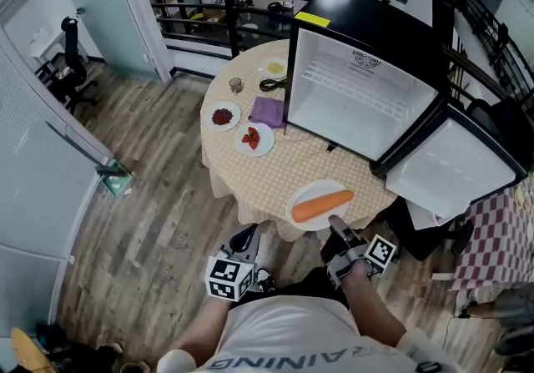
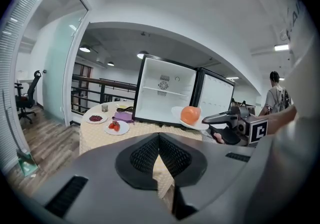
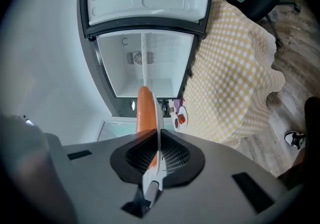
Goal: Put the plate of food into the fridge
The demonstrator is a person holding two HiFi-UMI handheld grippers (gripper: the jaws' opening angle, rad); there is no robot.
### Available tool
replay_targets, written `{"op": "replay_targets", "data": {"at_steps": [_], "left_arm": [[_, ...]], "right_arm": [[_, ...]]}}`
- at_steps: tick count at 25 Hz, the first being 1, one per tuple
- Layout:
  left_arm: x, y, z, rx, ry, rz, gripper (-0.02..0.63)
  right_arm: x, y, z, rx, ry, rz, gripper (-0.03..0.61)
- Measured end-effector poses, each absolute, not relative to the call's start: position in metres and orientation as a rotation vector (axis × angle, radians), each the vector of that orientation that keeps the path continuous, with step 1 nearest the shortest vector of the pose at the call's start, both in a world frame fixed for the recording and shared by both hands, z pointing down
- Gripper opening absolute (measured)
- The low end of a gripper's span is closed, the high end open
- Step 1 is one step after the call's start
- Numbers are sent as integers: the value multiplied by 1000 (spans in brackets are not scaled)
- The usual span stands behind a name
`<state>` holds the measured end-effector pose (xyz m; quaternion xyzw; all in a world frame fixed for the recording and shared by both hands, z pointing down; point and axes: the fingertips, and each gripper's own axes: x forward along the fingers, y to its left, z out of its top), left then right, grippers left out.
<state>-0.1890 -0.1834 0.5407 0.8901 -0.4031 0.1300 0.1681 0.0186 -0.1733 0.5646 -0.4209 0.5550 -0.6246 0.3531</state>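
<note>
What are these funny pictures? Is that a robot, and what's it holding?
No robot: a person holds a pincer tool in each hand. One picture comes from a camera on the person's head, looking down; the other two from cameras riding on each tool. The right gripper pinches the rim of a white plate carrying a carrot. The left gripper is shut and empty. On the round table stand an open fridge, two small plates of red food and a purple cloth.

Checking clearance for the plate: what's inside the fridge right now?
Open fridge: white walls, one wire shelf, a fan grille at the back; no food visible. In the right gripper view the carrot on the held plate hides a strip of the lower interior.
</note>
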Motion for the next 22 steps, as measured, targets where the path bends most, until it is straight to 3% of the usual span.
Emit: {"op": "replay_targets", "data": {"at_steps": [22], "left_arm": [[-108,-289,548,2583,-999,461,8]], "right_arm": [[91,-241,596,-1184,1272,-1567,34]]}}
